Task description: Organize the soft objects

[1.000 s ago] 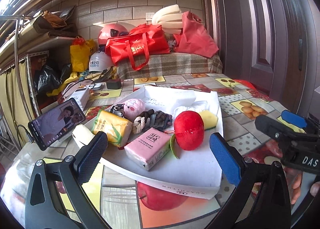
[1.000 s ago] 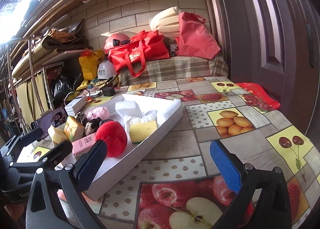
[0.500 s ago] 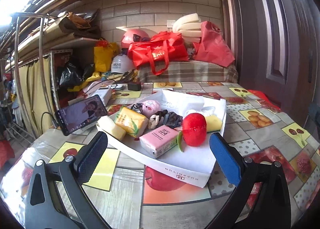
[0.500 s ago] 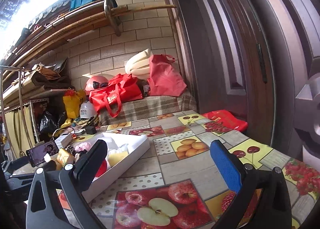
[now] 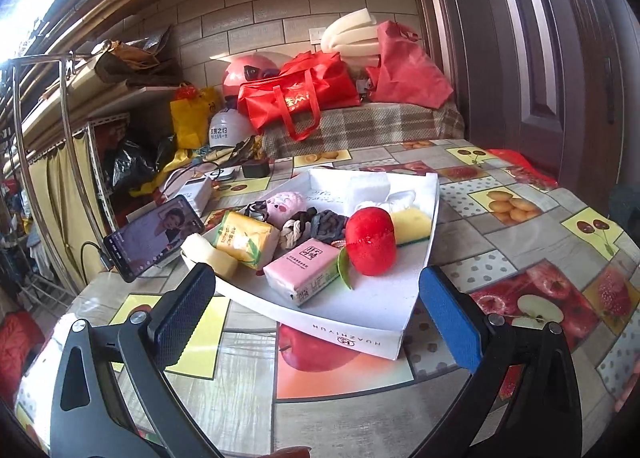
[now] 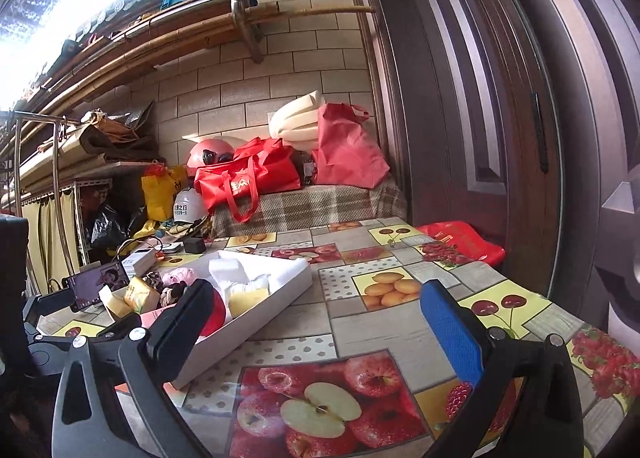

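Gaping empty, both the left gripper [image 5: 316, 310] and right gripper [image 6: 316, 320] hover; plush red apple [image 5: 371, 240] (rounded) fills white tray [image 5: 352, 338].

Tray [image 5: 352, 334] (crowded) blocks bare tablecloth [image 6: 400, 322].

The bench [image 5: 500, 242] wears a fruit-print patchwork of apples, cherries and oranges. A white tray [image 5: 360, 334] holds a red plush apple [image 5: 370, 240], a pink tissue pack [image 5: 304, 270], a yellow tissue pack [image 5: 246, 238] and a yellow sponge [image 5: 412, 224]. Behind lie red bags [image 5: 296, 92] on a plaid cloth [image 5: 360, 126].

Fruit-print table [image 5: 532, 242] w/ white tray [image 5: 360, 334], phone [image 5: 154, 238]
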`<state>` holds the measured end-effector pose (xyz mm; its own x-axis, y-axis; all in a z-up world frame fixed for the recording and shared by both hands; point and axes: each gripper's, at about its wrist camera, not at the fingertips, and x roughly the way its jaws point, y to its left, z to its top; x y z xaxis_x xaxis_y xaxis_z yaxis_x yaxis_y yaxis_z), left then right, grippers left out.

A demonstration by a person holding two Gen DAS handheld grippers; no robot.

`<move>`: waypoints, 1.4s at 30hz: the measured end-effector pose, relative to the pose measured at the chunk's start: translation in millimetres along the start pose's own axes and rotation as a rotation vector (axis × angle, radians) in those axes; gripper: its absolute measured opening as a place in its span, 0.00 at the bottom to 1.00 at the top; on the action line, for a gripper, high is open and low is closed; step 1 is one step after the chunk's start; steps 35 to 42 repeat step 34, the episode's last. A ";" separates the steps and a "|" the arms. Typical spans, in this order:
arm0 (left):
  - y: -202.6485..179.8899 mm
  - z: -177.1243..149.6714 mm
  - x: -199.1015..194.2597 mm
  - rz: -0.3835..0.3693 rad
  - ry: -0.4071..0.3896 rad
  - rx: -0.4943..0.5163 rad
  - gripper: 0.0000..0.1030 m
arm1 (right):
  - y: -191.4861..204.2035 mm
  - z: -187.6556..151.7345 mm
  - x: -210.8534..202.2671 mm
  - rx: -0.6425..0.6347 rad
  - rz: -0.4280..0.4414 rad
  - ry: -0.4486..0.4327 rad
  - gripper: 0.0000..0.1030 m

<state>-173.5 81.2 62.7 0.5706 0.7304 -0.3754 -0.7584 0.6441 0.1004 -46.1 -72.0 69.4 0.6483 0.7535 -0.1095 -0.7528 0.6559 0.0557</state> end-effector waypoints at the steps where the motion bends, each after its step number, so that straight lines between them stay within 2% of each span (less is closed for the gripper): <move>1: -1.3 0.1 -0.2 -0.001 0.000 0.003 1.00 | 2.3 0.0 -1.0 -0.010 -0.003 -0.005 1.00; 6: 0.2 0.9 5.2 -0.011 0.026 -0.008 1.00 | 6.8 0.0 -4.7 -0.035 -0.010 -0.031 1.00; 16: 4.1 -0.1 10.5 -0.009 0.056 -0.031 1.00 | 0.6 0.9 -3.5 0.006 -0.021 -0.015 1.00; 42: 2.8 -3.2 11.0 -0.024 0.050 -0.018 1.00 | 1.2 1.1 -1.1 0.013 -0.021 -0.003 1.00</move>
